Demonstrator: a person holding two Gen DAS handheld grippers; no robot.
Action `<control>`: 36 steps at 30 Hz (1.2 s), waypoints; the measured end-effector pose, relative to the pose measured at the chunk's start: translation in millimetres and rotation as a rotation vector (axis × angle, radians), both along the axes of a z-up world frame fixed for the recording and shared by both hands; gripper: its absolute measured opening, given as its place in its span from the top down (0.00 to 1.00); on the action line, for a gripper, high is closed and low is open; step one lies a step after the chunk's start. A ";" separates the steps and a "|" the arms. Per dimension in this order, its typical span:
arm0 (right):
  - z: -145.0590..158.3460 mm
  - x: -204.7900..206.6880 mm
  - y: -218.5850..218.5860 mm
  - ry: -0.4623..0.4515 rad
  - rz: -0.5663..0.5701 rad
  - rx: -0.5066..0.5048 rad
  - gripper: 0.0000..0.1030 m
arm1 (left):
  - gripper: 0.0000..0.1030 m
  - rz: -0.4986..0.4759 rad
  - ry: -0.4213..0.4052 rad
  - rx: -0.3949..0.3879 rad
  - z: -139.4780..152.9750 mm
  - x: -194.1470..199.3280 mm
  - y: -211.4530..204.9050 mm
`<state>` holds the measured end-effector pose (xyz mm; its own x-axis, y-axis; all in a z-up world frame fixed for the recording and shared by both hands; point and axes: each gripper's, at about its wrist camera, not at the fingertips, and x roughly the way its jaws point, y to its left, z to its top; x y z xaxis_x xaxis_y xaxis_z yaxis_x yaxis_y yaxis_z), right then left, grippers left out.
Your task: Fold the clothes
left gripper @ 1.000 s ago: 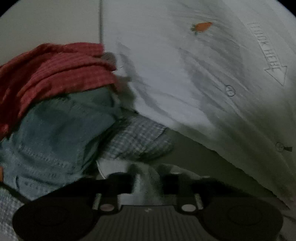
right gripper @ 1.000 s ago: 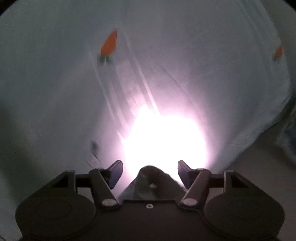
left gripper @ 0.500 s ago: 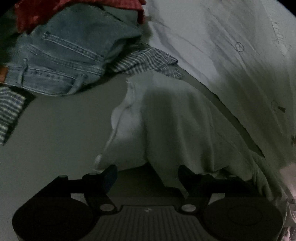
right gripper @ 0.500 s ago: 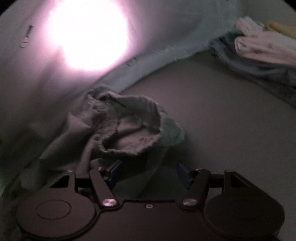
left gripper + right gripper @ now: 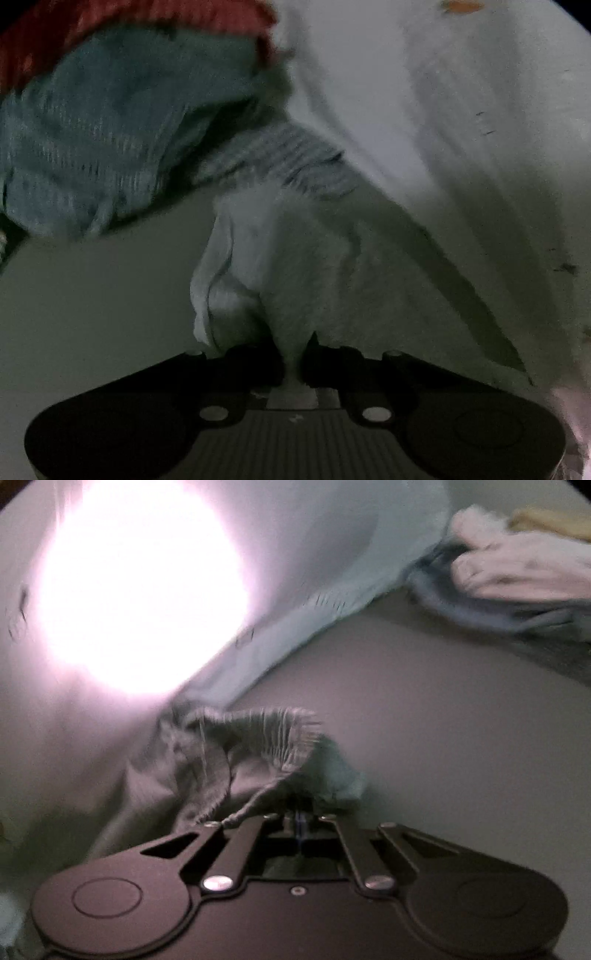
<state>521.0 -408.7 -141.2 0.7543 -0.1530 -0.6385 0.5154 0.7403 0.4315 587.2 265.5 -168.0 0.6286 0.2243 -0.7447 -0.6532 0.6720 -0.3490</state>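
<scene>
A pale light-blue garment (image 5: pixel 461 155) with small carrot prints hangs like a sheet across both views (image 5: pixel 332 565). My left gripper (image 5: pixel 293 363) is shut on a bunched fold of this garment (image 5: pixel 288 280) just above the table. My right gripper (image 5: pixel 299 812) is shut on a crumpled, ribbed edge of the same garment (image 5: pixel 258 746), low over the table. A bright light glares through the cloth in the right wrist view.
A pile of clothes lies at the left in the left wrist view: a red checked piece (image 5: pixel 110 22), blue jeans (image 5: pixel 110 129) and a blue-white checked shirt (image 5: pixel 295 158). Folded pale clothes (image 5: pixel 517 565) lie at the far right. The grey table (image 5: pixel 461 738) spreads between.
Both grippers were open around the cloth half a second ago and have closed on it. A second ago the garment hung higher; it has come down to the table.
</scene>
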 end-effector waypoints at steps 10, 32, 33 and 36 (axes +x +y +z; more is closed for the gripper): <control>81.3 -130.4 -25.2 -0.172 -0.035 -0.023 1.00 | 0.90 -0.065 -0.134 0.084 66.4 -96.8 -6.9; 64.1 -292.6 -29.3 -0.034 -0.041 -0.056 1.00 | 0.90 -0.005 0.017 0.065 26.2 -266.4 -11.9; 61.2 -297.4 -31.5 -0.023 -0.043 -0.051 1.00 | 0.90 0.000 0.023 0.060 24.6 -272.0 -11.7; 52.3 -311.8 -38.2 0.009 -0.048 -0.036 1.00 | 0.90 0.013 0.048 0.044 18.2 -286.1 -10.6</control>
